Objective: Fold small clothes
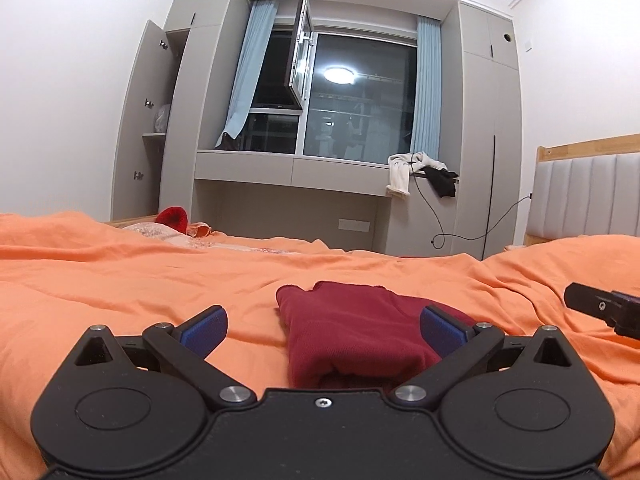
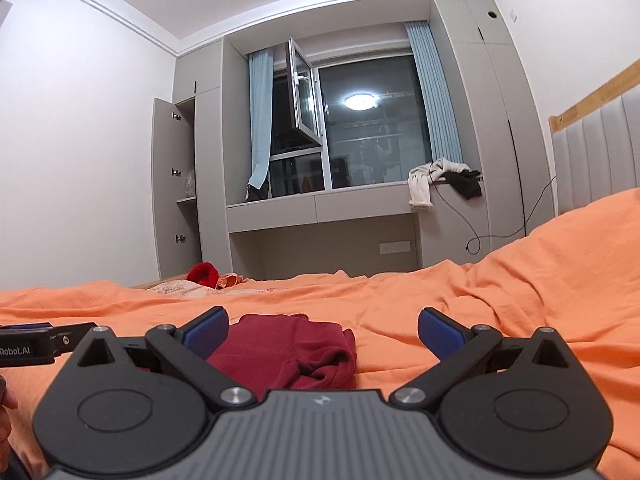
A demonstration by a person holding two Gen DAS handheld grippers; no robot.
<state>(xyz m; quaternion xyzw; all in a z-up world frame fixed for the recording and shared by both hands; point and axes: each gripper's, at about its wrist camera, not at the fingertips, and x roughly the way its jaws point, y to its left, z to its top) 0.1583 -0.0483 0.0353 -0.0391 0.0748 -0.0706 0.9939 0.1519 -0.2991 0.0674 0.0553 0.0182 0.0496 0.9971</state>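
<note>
A dark red garment (image 1: pixel 352 332) lies folded into a small bundle on the orange bedsheet (image 1: pixel 120 280). My left gripper (image 1: pixel 324 326) is open and empty, low over the bed, with the bundle between its blue pads and nearer the right one. In the right wrist view the same garment (image 2: pixel 296 348) lies by the left pad of my right gripper (image 2: pixel 323 328), which is open and empty. Each gripper shows at the edge of the other's view: the right gripper (image 1: pixel 604 312), the left gripper (image 2: pixel 32 346).
A bright red item (image 1: pixel 173 218) and a pale patterned cloth (image 1: pixel 168 236) lie at the bed's far side. A padded headboard (image 1: pixel 592 196) stands at right. Beyond are grey wardrobes with one open door (image 1: pixel 144 120), a window, and white and black clothes (image 1: pixel 420 174) on the sill.
</note>
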